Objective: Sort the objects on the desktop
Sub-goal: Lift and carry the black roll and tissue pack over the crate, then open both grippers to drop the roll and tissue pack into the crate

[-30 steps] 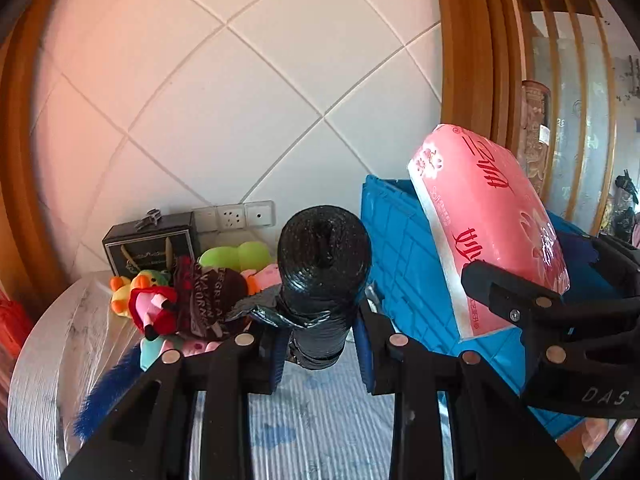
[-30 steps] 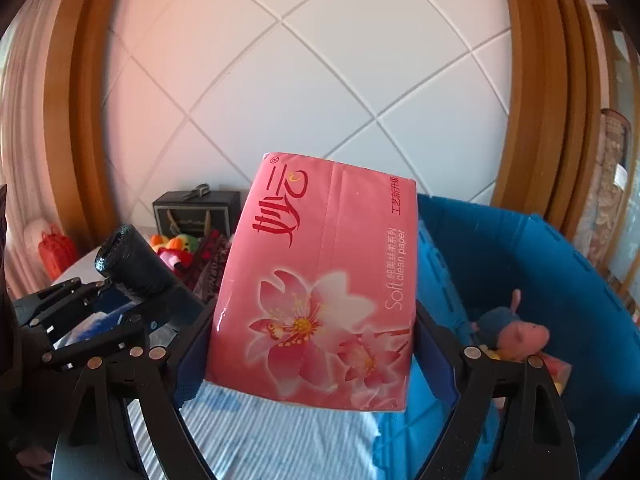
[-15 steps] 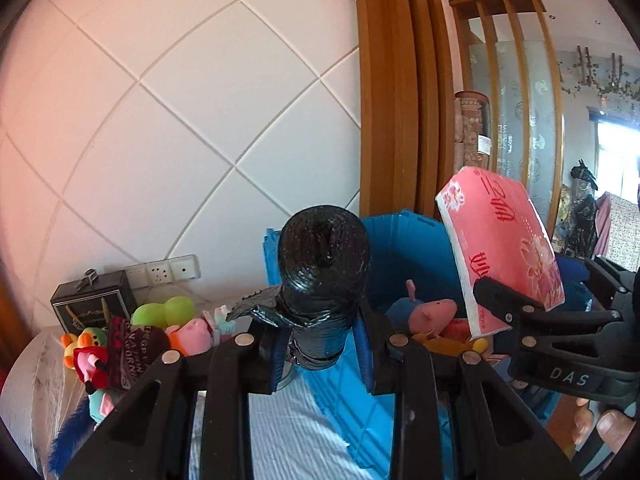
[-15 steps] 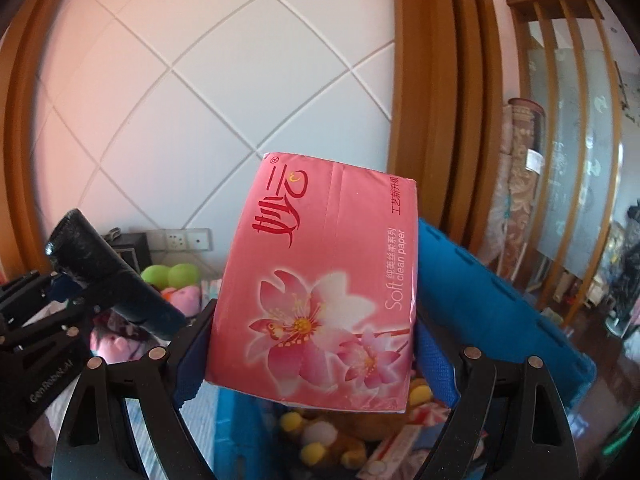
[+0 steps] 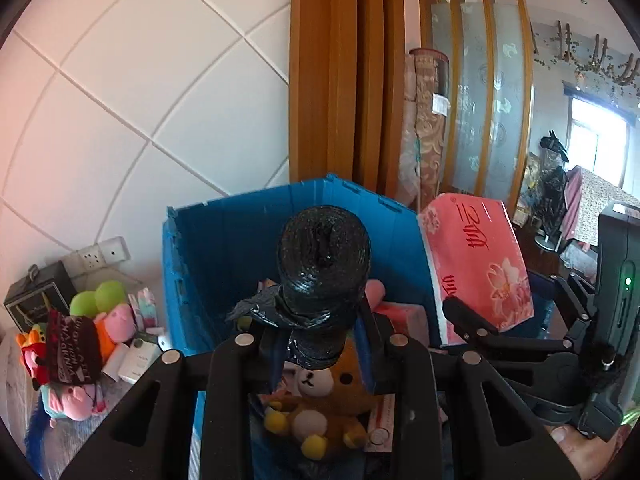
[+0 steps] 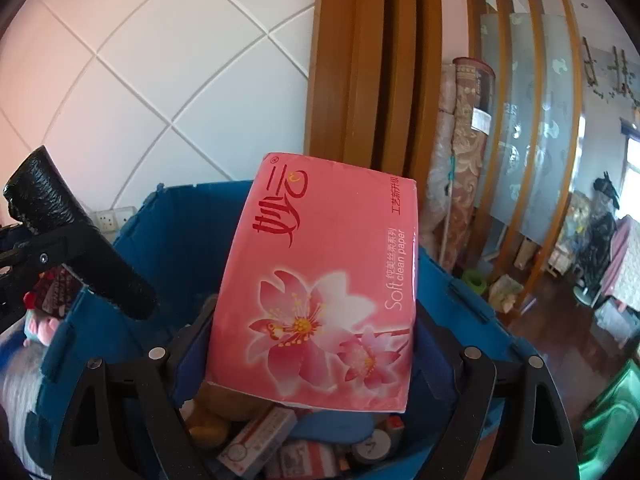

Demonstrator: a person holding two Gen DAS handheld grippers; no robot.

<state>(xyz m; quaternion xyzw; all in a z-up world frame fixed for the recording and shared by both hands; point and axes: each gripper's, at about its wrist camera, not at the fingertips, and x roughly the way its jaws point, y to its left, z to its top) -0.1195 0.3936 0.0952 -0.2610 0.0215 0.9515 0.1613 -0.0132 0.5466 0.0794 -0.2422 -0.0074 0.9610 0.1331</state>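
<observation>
Left gripper [image 5: 320, 340] clamps a black roll of bin bags [image 5: 323, 264] — glossy, tightly wound — above the blue crate [image 5: 224, 240]. Right gripper [image 6: 316, 360] grips a pink floral tissue pack [image 6: 324, 280] over the same crate.

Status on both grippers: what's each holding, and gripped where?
Left gripper clamps the black bag roll near its lower end. Right gripper grips the pink tissue pack across its lower sides.

A home: plush toys [image 5: 80, 332], rolled carpet [image 6: 464, 152]
</observation>
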